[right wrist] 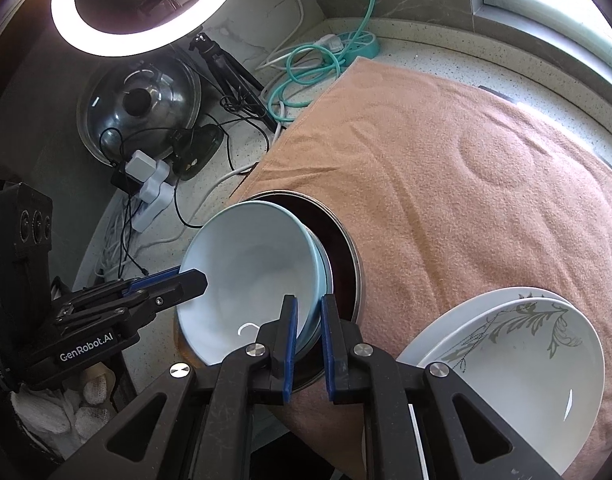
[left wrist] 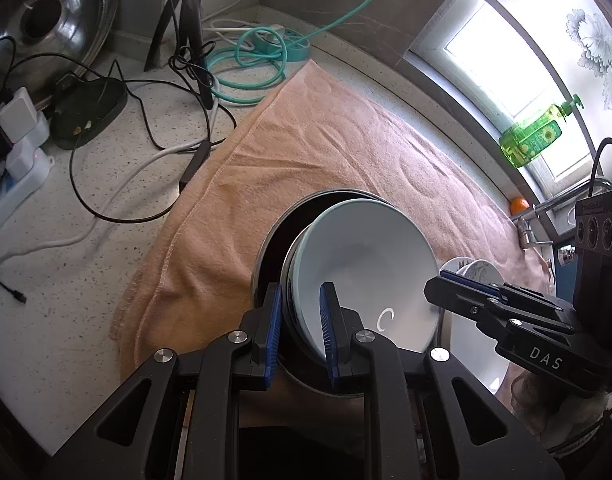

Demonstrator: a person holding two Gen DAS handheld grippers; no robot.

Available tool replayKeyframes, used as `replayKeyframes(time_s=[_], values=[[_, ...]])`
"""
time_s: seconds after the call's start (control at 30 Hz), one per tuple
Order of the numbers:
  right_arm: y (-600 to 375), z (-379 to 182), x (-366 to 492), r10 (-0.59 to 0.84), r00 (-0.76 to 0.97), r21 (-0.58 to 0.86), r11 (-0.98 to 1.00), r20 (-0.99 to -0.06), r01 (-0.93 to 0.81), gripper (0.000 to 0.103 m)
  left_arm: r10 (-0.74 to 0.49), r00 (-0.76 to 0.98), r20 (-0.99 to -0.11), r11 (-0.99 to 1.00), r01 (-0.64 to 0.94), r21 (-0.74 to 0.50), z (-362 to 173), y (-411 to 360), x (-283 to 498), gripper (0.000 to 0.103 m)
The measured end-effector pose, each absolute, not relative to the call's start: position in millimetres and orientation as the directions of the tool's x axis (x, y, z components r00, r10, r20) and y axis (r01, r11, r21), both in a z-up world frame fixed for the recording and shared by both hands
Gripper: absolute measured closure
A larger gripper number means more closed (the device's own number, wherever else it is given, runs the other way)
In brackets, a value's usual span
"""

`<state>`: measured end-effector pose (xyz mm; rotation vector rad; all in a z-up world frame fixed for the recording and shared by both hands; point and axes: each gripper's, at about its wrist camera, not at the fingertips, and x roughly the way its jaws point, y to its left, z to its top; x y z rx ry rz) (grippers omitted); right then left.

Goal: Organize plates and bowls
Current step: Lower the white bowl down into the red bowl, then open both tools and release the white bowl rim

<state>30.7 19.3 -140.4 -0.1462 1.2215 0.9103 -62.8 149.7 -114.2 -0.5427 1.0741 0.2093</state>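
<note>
A stack of pale blue bowls [left wrist: 365, 264] sits tilted inside a dark metal-rimmed bowl [left wrist: 274, 240] on a peach towel [left wrist: 306, 140]. My left gripper [left wrist: 302, 332] is shut on the left rim of the blue bowls. My right gripper [right wrist: 307, 340] is shut on their right rim; it also shows in the left wrist view [left wrist: 457, 286]. The blue bowls [right wrist: 254, 268] and the dark bowl [right wrist: 345, 248] show in the right wrist view, with the left gripper [right wrist: 182, 280] at their left edge. Stacked white plates with a grey leaf pattern [right wrist: 517, 344] lie on the towel to the right.
Left of the towel the speckled counter [left wrist: 86, 260] carries black cables, white chargers [left wrist: 22, 120], a tripod [left wrist: 190, 28], a teal power strip with cord [left wrist: 266, 48] and a glass pot lid [left wrist: 46, 12]. A green soap bottle [left wrist: 533, 136] stands on the window sill. A ring light [right wrist: 146, 4] hangs above.
</note>
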Motion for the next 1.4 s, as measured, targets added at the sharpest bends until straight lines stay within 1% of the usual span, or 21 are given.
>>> replayKeyframes(time_s=[0.2,0.4,0.63,0.97,1.27,1.4], values=[[13,-135,31,0.534,0.068,0.362,0.656,-0.843,-0.662,0.084,-0.083,0.481,-0.873,0.84,-0.437,-0.321,-111,156,-70,0.086],[2,-127,35,0.563,0.093,0.385,0.667,-0.821,-0.638,0.084,-0.067,0.503,-0.862,0.83,-0.451,-0.328,-103,160,-76,0.086],[-14,-117,35,0.575,0.158,0.365,0.683,-0.803,-0.632,0.084,-0.058,0.518,-0.854,0.801,-0.486,-0.349,-102,167,-87,0.086],[-39,-112,40,0.603,0.168,0.408,0.694,-0.78,-0.594,0.084,-0.023,0.505,-0.863,0.757,-0.555,-0.345,-106,172,-105,0.086],[-48,-110,39,0.616,0.16,0.418,0.68,-0.772,-0.602,0.083,0.022,0.506,-0.862,0.745,-0.583,-0.323,-100,167,-113,0.085],[-50,-110,40,0.624,0.149,0.428,0.671,-0.767,-0.606,0.08,0.036,0.508,-0.861,0.746,-0.587,-0.315,-97,167,-115,0.085]])
